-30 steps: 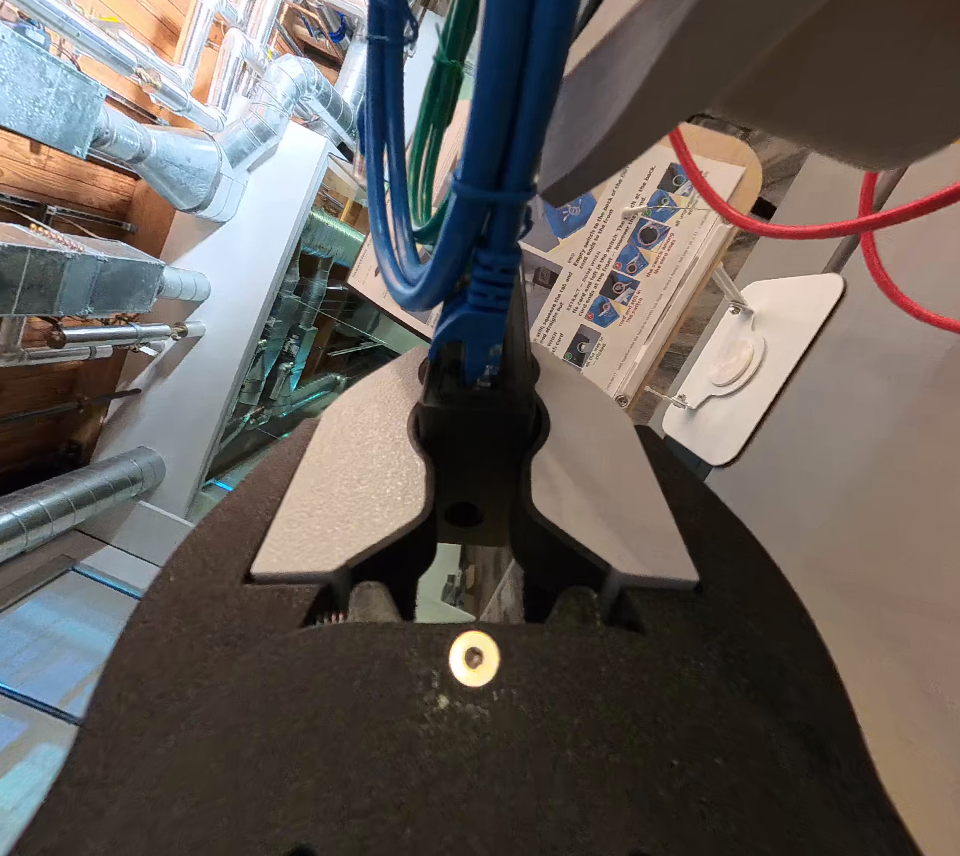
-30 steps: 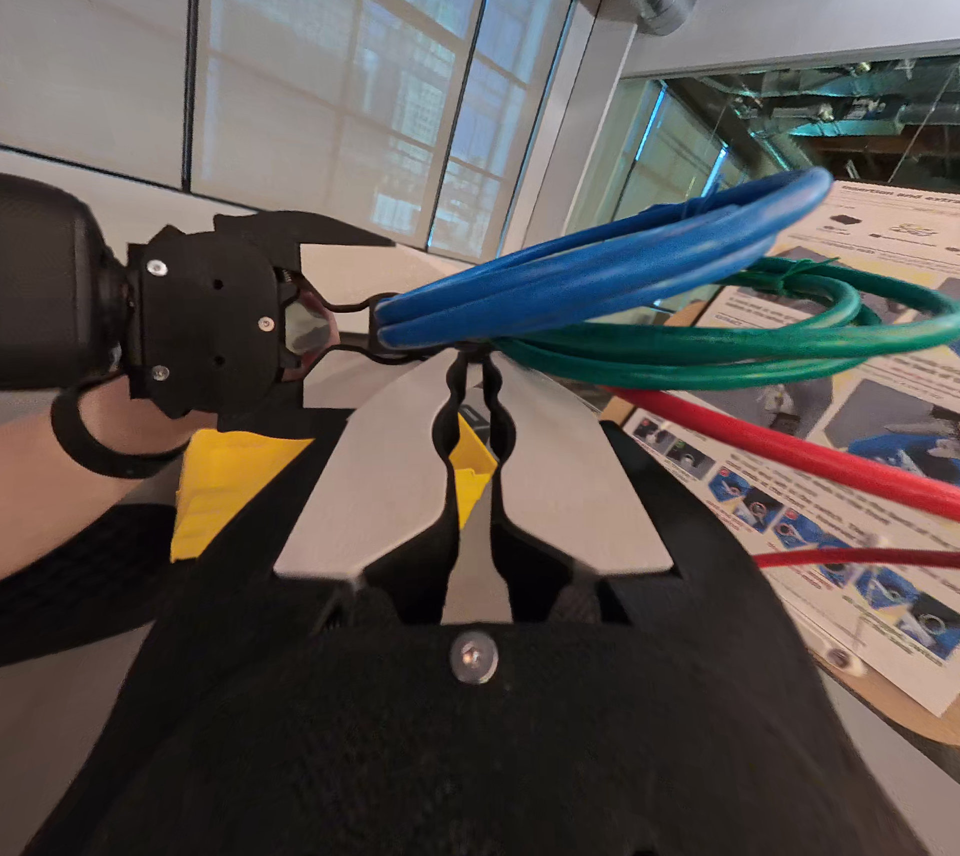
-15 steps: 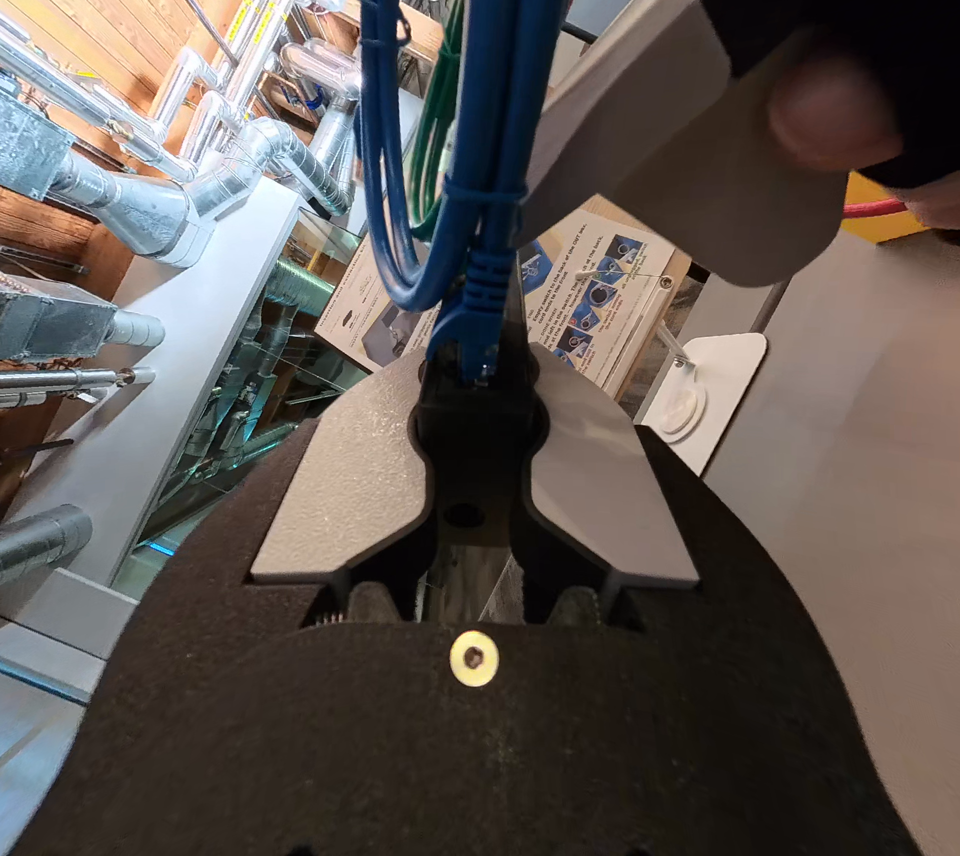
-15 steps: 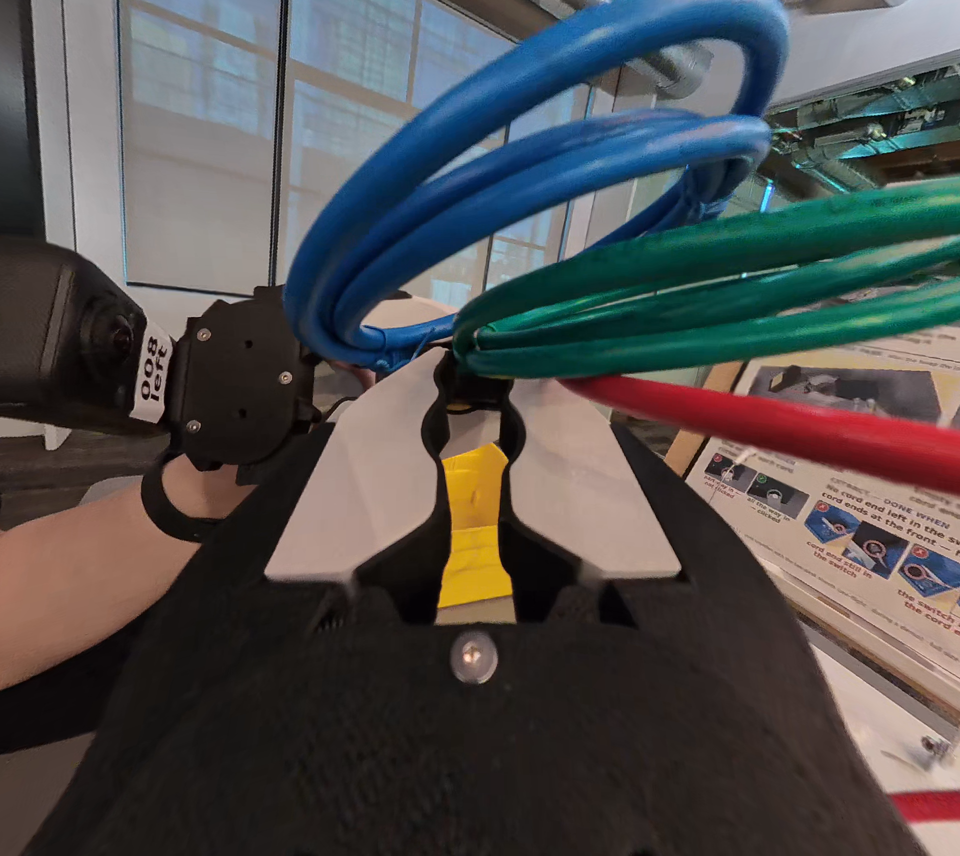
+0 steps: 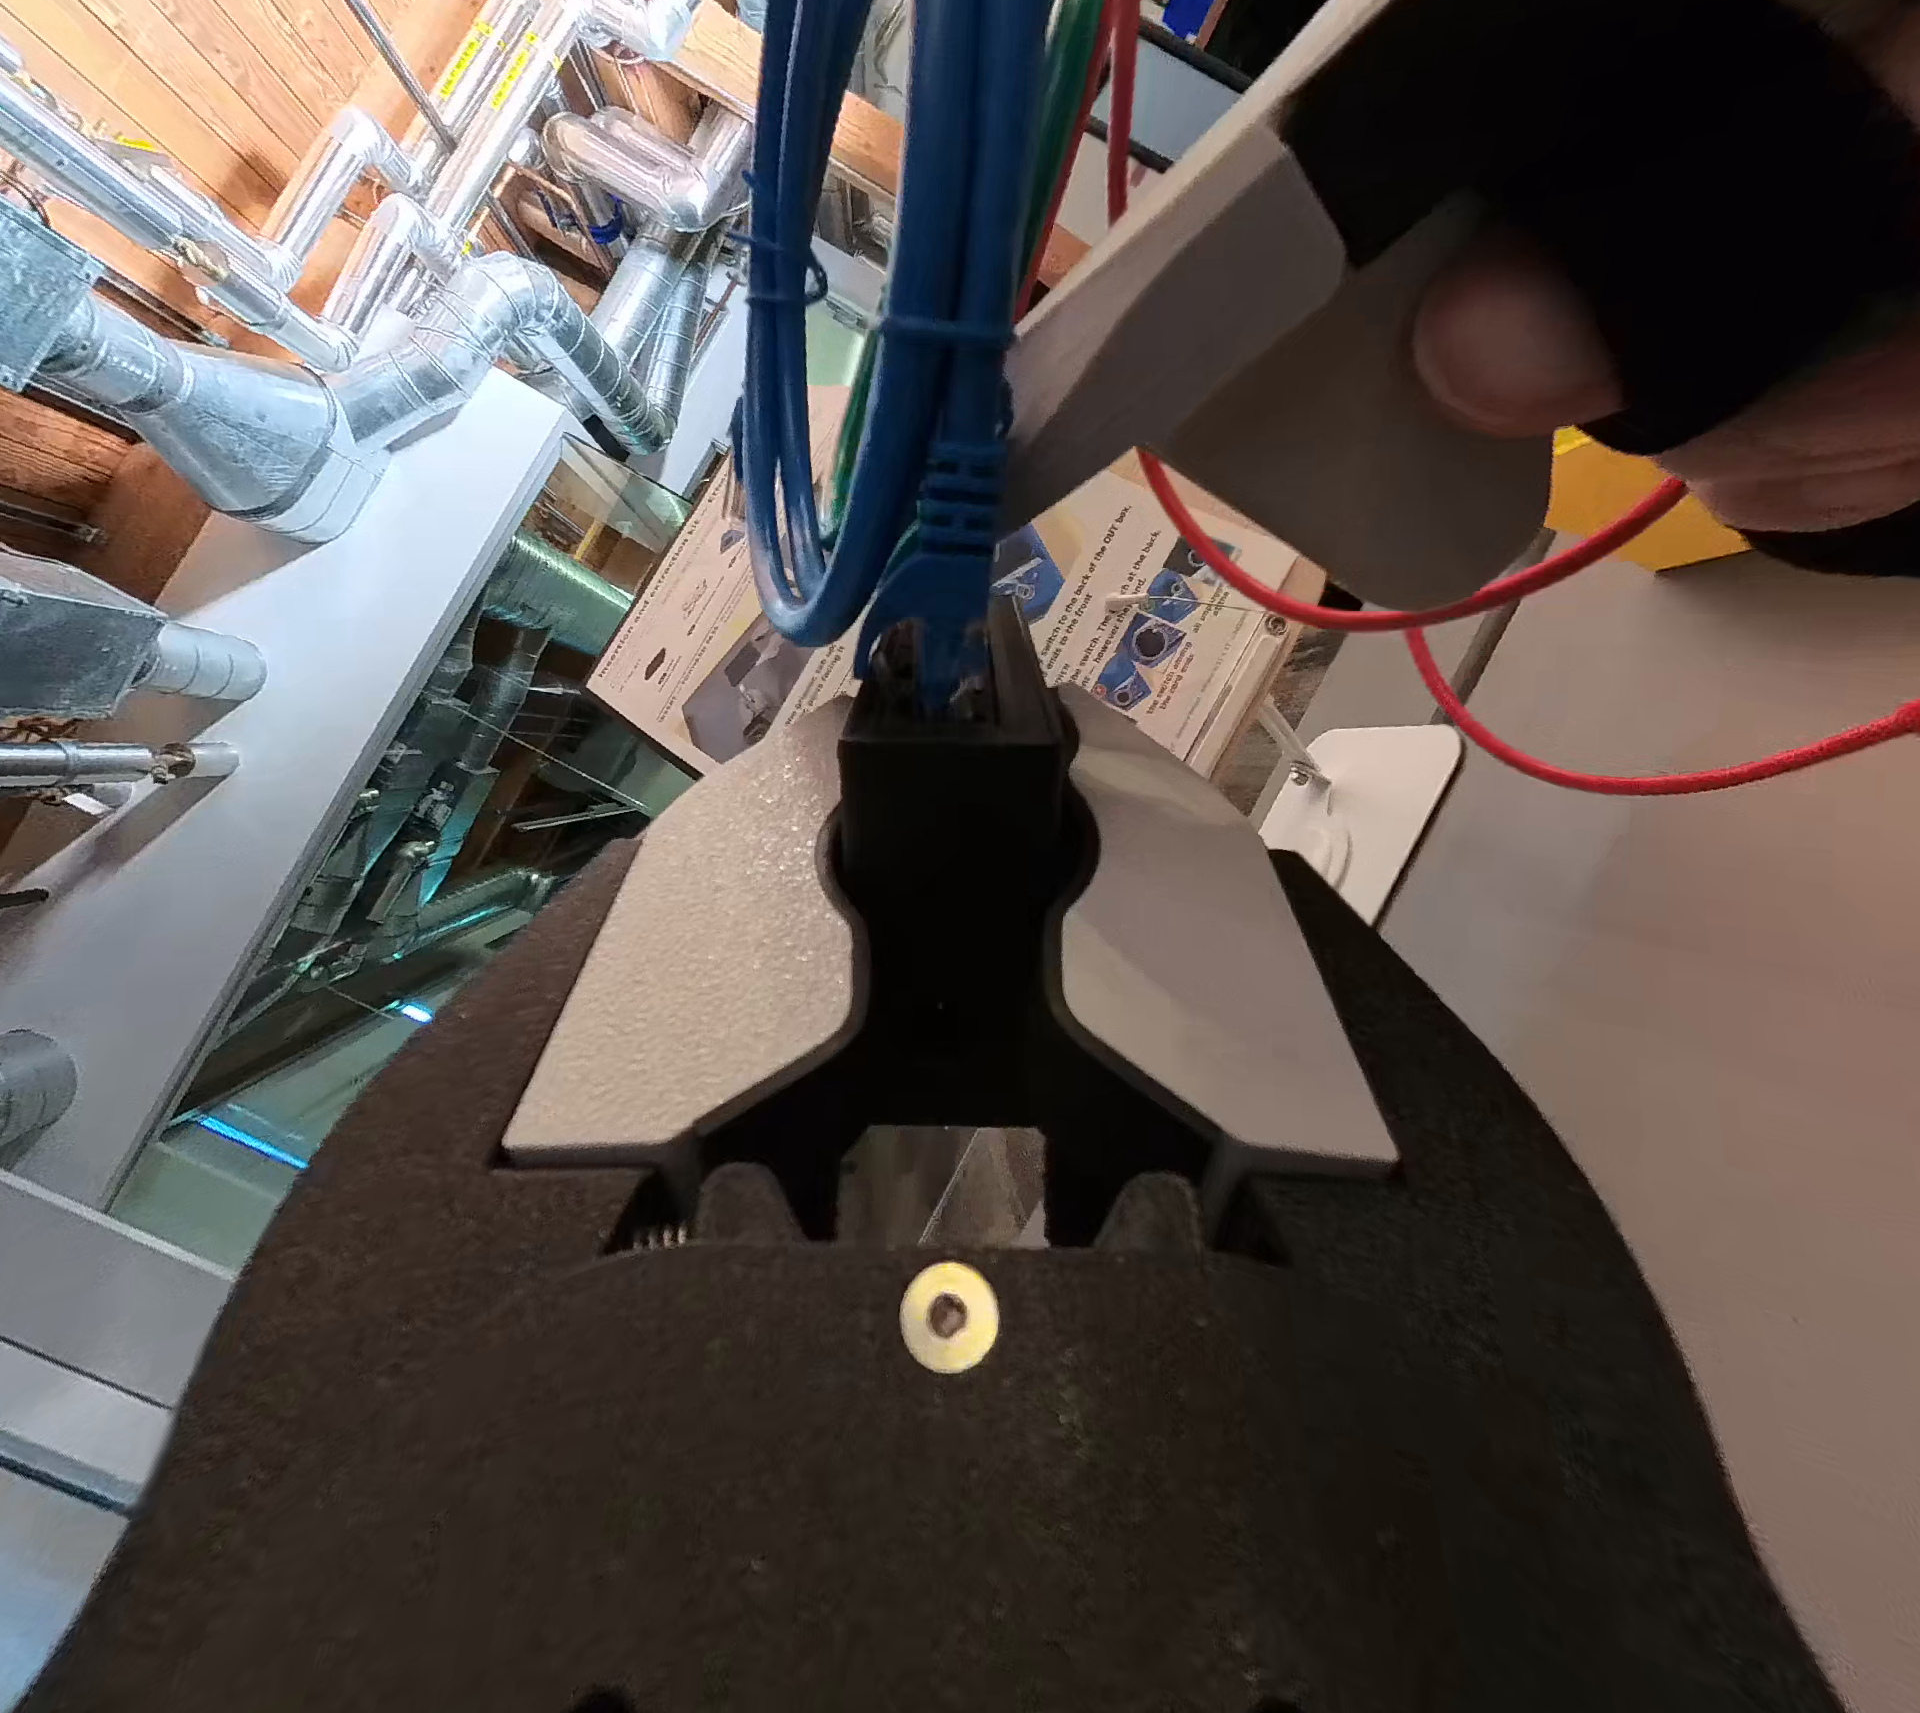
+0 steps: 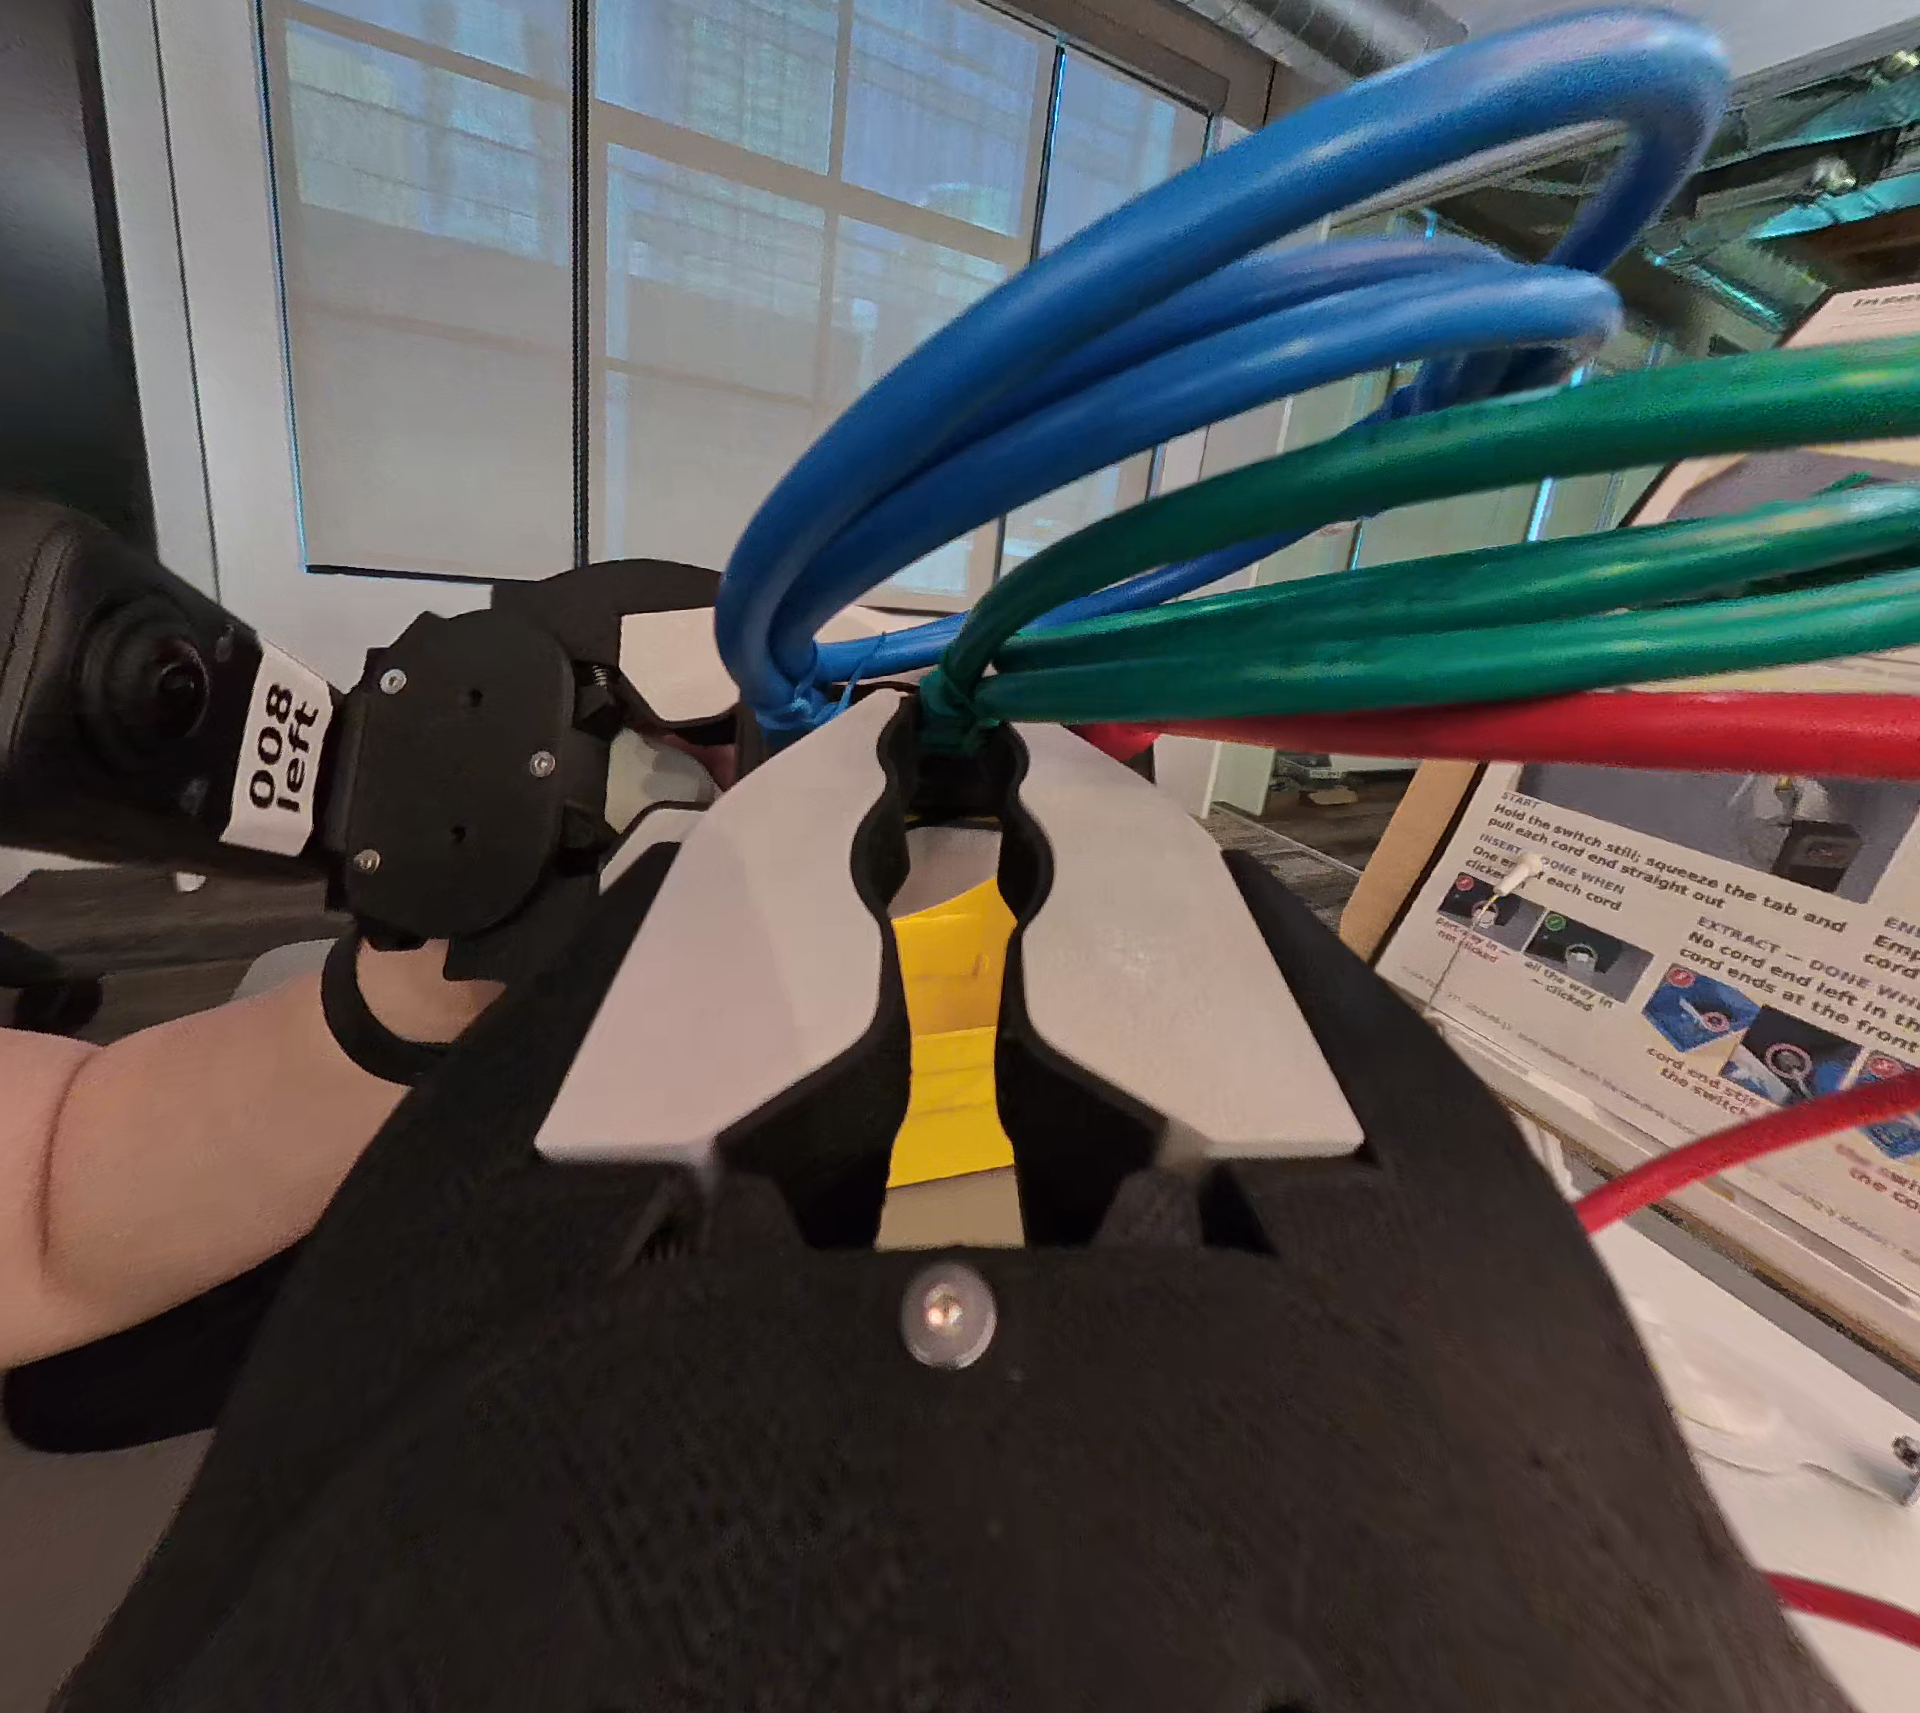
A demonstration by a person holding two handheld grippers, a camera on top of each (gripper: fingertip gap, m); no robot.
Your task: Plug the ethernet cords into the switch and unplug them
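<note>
Switch held off the desk while the cords are worked at its ports.

The black switch (image 5: 951, 790) is clamped between the closed fingers of the left hand-held gripper (image 5: 951, 832), ports turned away from the camera, presumably so that it is kept steady. A blue cord (image 5: 961, 510) is seated in a port at the switch's far face. Just beside the switch, the right hand-held gripper (image 6: 951, 790) is nearly closed about the base of the green cord (image 6: 1455, 614), seemingly for a pull; a true grip cannot be confirmed. A red cord (image 6: 1558, 718) runs beneath the green one.
</note>
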